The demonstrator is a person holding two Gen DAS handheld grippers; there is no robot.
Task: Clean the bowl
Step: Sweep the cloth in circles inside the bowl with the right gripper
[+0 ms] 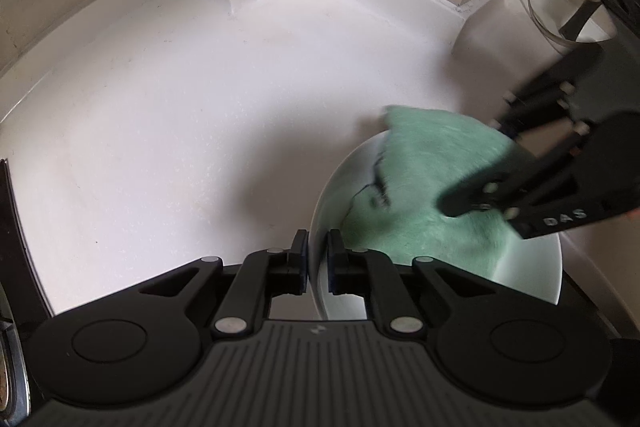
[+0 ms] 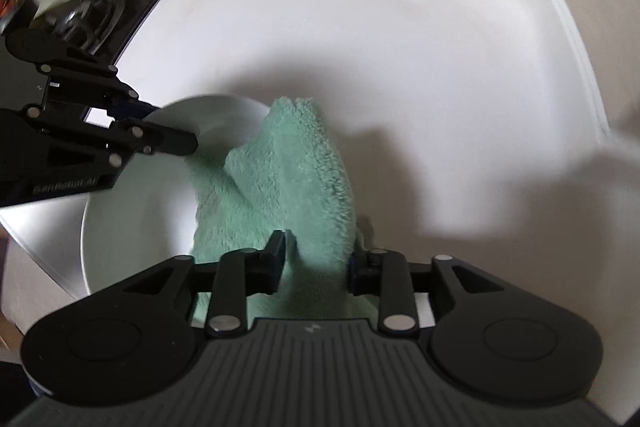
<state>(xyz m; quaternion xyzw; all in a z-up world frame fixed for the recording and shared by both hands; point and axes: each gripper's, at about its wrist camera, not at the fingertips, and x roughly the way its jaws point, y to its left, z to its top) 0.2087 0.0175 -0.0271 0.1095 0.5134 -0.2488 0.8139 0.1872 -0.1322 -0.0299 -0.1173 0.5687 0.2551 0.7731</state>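
- Right tool (image 2: pixel 316 263), at the lower middle of its own view, pinches a bunched green cloth (image 2: pixel 280 179); we should keep that pinch firm and sweep the cloth around the inner wall.
- Left tool (image 1: pixel 318 259) is pressed onto the rim of the white bowl (image 1: pixel 332 187), one finger inside and one outside; we judge this steadies the bowl, so the hold must not slacken.
- Bowl sits on the white worktop (image 1: pixel 180 107), at the lower right of the left view.
- Cloth covers most of the bowl's inside, so we cannot tell what dirt remains; dark marks beside the cloth are blurred.
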